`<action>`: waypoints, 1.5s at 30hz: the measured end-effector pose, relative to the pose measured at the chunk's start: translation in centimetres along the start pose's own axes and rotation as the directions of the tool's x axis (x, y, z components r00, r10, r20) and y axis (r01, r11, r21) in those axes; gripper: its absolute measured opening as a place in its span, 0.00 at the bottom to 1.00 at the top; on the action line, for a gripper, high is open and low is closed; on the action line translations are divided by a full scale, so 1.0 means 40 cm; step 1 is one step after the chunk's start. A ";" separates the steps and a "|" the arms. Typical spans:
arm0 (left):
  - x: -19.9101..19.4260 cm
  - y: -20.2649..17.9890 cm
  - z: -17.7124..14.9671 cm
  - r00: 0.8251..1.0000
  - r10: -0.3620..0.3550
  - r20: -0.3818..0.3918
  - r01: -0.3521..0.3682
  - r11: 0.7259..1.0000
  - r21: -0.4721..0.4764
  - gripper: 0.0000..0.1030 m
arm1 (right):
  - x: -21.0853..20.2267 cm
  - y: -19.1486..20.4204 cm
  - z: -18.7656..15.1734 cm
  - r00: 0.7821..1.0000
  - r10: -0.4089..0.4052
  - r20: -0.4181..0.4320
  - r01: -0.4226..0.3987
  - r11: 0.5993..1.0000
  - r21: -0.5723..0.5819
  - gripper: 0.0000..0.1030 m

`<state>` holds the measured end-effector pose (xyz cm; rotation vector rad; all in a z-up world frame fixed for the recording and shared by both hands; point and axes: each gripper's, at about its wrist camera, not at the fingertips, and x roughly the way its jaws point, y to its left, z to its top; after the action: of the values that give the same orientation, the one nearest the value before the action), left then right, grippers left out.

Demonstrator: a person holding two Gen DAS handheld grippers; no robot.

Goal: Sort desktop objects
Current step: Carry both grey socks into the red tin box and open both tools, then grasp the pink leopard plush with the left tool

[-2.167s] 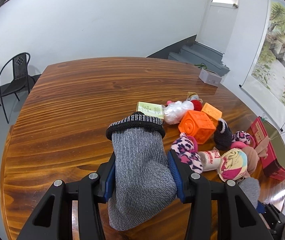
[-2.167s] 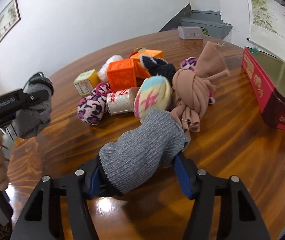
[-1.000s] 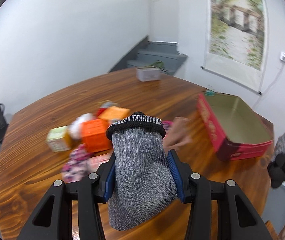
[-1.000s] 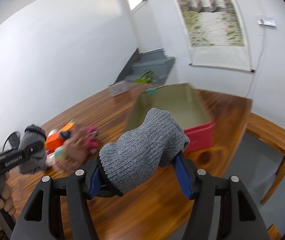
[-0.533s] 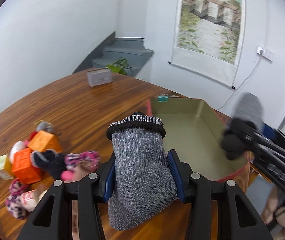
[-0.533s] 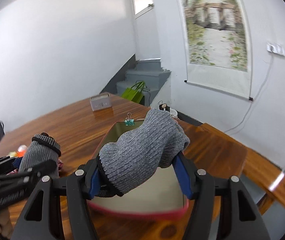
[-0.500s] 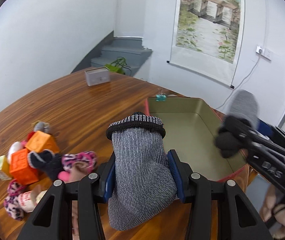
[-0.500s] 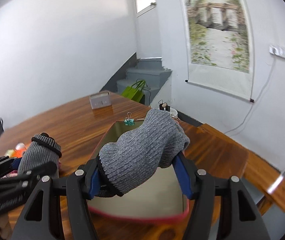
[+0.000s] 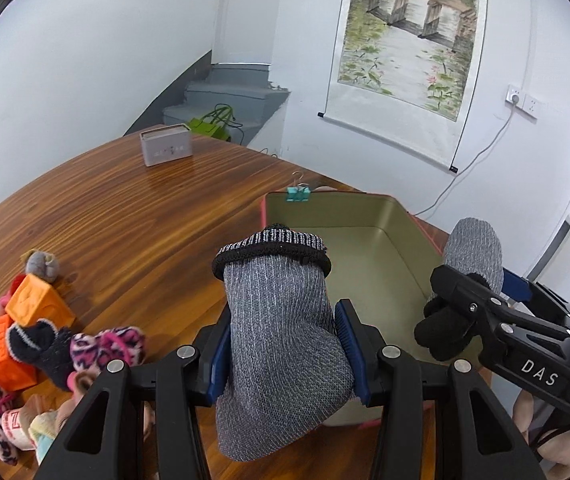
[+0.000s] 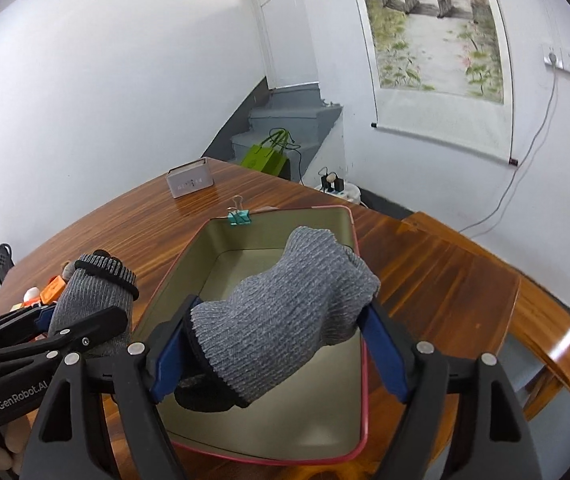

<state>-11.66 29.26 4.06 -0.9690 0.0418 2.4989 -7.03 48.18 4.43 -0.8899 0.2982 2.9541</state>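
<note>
Socks, one grey one clamped in each gripper, now hang at the red tin after both tools swung away from the toy pile.

Left gripper pinches its black-cuffed grey sock upright, just short of the tin's near rim; right gripper squeezes the other grey sock directly over the tin, whose gold floor lies bare below it. A second ago the pile sat straight ahead of the left tool; now the orange blocks and leopard-print socks lie well off to its left, so I judge both socks are ready to drop. Ahead of both tools a teal binder clip grips the far rim. Beyond the right tool's right side the table edge falls away close by; the tin's interior offers ample room.
</note>
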 end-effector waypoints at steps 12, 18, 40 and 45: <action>0.036 -0.044 0.007 1.000 -0.025 -0.013 0.026 0.999 0.046 0.48 | -0.096 -0.017 0.052 0.981 0.132 0.141 -0.145 0.986 0.085 0.90; 0.063 -0.065 0.012 0.998 -0.056 -0.034 0.058 0.996 0.064 0.48 | -0.147 -0.031 0.038 0.976 0.103 0.193 -0.133 0.979 0.152 0.93; -0.207 0.219 -0.125 0.989 0.136 0.065 -0.132 0.989 -0.063 0.76 | -0.170 0.134 -0.065 0.959 0.243 0.147 -0.259 0.961 0.102 0.93; -0.296 0.373 -0.193 0.968 0.243 0.066 -0.229 0.959 -0.169 0.76 | -0.163 0.235 -0.098 0.943 0.315 0.102 -0.321 0.946 0.049 0.93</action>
<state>-5.43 9.67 3.92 -0.9677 -0.0762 2.7977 -0.34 38.27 6.43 -0.7565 0.5827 3.2433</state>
